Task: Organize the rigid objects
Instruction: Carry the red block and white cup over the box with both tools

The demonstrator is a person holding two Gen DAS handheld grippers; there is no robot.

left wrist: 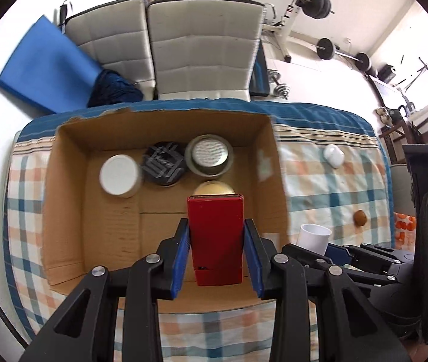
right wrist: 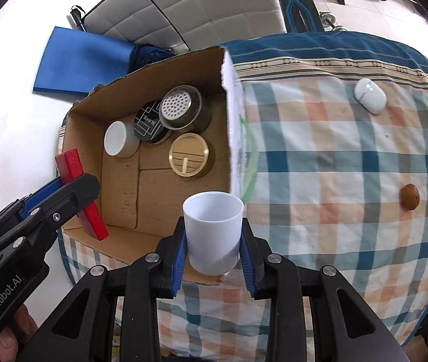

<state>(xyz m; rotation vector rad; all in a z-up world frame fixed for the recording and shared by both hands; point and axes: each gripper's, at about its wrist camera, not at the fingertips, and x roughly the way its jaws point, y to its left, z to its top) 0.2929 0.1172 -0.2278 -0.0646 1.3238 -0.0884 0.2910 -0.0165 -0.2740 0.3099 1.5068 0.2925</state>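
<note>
Left wrist view: the left gripper (left wrist: 216, 252) pinches one red box (left wrist: 216, 238) above the cardboard box (left wrist: 63, 199), which holds four round containers (left wrist: 120, 175). Released from this height, it may knock into the gold tin (left wrist: 213, 187).

Right wrist view: the right gripper (right wrist: 214, 252) clamps one white cup (right wrist: 213, 230) over the box's near wall, where it could tip. One white earbud case (right wrist: 369, 95) and one walnut (right wrist: 410, 196) lie on the plaid cloth (right wrist: 319, 181)
</note>
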